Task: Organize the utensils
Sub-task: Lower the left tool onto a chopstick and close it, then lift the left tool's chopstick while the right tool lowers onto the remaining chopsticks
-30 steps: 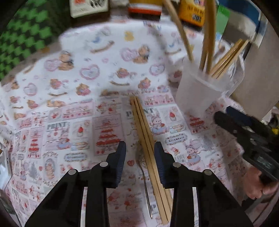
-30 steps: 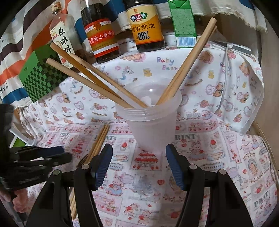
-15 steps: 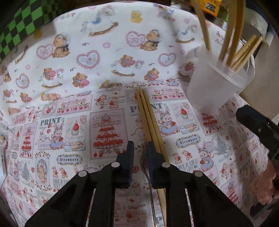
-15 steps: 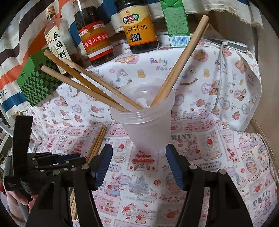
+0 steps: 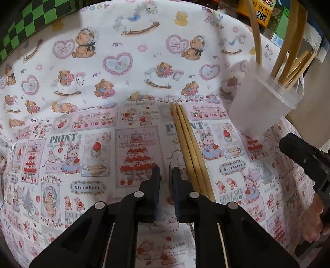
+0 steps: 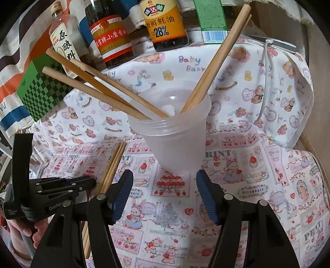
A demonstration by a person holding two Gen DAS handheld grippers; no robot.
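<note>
While the left gripper (image 5: pixel 166 175) points steeply down at the pink and white cartoon-print cloth (image 5: pixel 86 115) in the lower middle of the left wrist view, its jaws have just been closing and now stand nearly together around the tines of a thin metal fork (image 5: pixel 170 177), which lies flat on the cloth. Whether the pads already press on the fork cannot be told; only a narrow slit shows between them. Just to the right of the fork lies a bundle of loose pale wooden chopsticks (image 5: pixel 188 148), side by side, running from the middle of the frame down under the right finger.

At the upper right of that view stands a translucent white plastic cup (image 5: pixel 262 103) with more wooden chopsticks (image 5: pixel 288 53) leaning out of it. The right gripper (image 5: pixel 303 158) shows as a black bar at the right edge, with a hand (image 5: pixel 314 222) below it.

In the right wrist view the right gripper (image 6: pixel 164 194) is released, its blue-padded jaws wide apart with nothing between them, just short of the cup (image 6: pixel 175 144) in the centre. The left gripper (image 6: pixel 90 181) sits at the lower left, beside the loose chopsticks (image 6: pixel 113 165). Along the top stand brown sauce bottles (image 6: pixel 165 22), a green carton (image 6: pixel 212 18) and a green checked box (image 6: pixel 45 88).
</note>
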